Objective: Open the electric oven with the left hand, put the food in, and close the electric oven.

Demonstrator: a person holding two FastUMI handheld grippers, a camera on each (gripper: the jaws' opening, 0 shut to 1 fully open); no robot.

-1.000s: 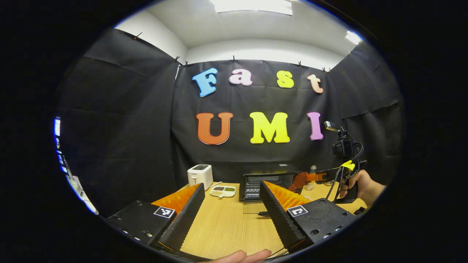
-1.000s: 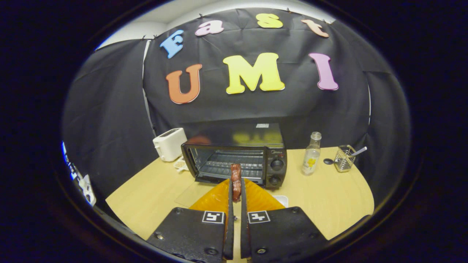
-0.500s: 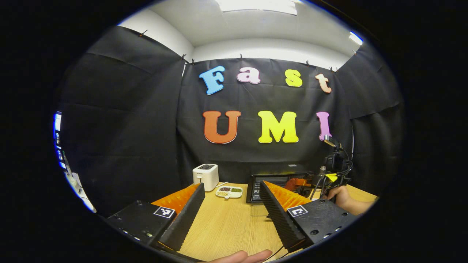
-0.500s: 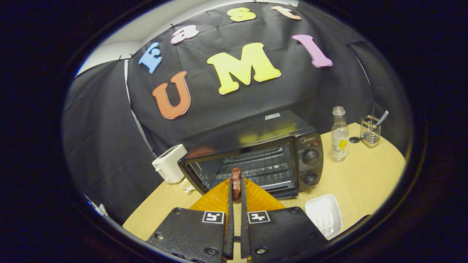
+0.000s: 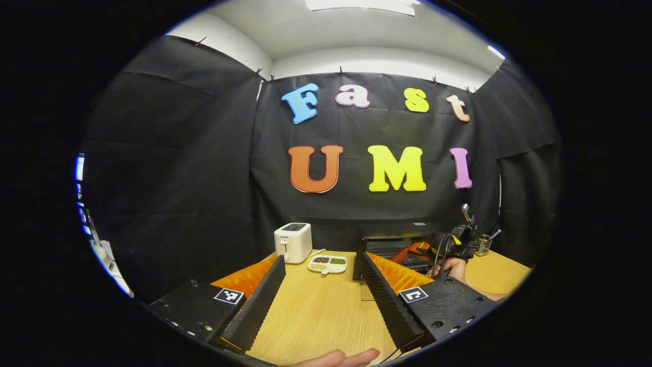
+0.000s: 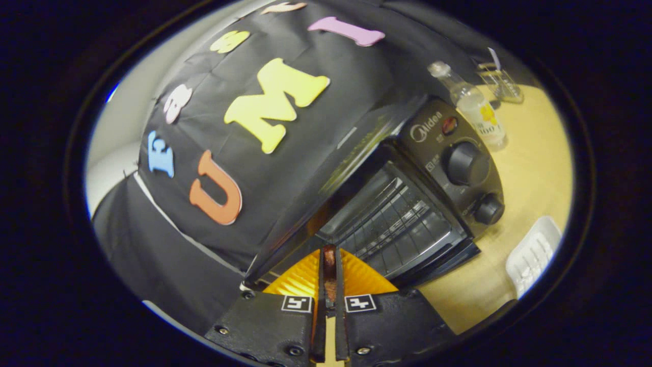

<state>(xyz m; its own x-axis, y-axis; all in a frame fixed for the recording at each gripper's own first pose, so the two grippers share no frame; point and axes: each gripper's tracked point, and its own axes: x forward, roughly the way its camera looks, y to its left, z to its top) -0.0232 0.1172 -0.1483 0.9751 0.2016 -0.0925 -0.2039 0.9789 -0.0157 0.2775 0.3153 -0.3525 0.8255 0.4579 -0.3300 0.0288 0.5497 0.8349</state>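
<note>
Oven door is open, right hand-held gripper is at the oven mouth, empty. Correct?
Not empty. The right gripper view shows the right hand-held gripper shut on a reddish-brown piece of food. The rest holds: the oven is open, gripper at its mouth.

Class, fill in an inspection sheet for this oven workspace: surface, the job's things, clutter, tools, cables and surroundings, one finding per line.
Surface: wooden table, bare in front of the left tool.
Job's things: oven open, wire rack showing; piece of food at its mouth.
Clutter: toaster, snack tray, bottle, wire basket, white dish.
Tools: left tool open, holding nothing, back from the oven; right tool shut on the food, tilted, at the oven opening.
Cables: dark cables hang at the right tool by the hand.
Surroundings: black cloth wall, white ceiling with lights.
</note>
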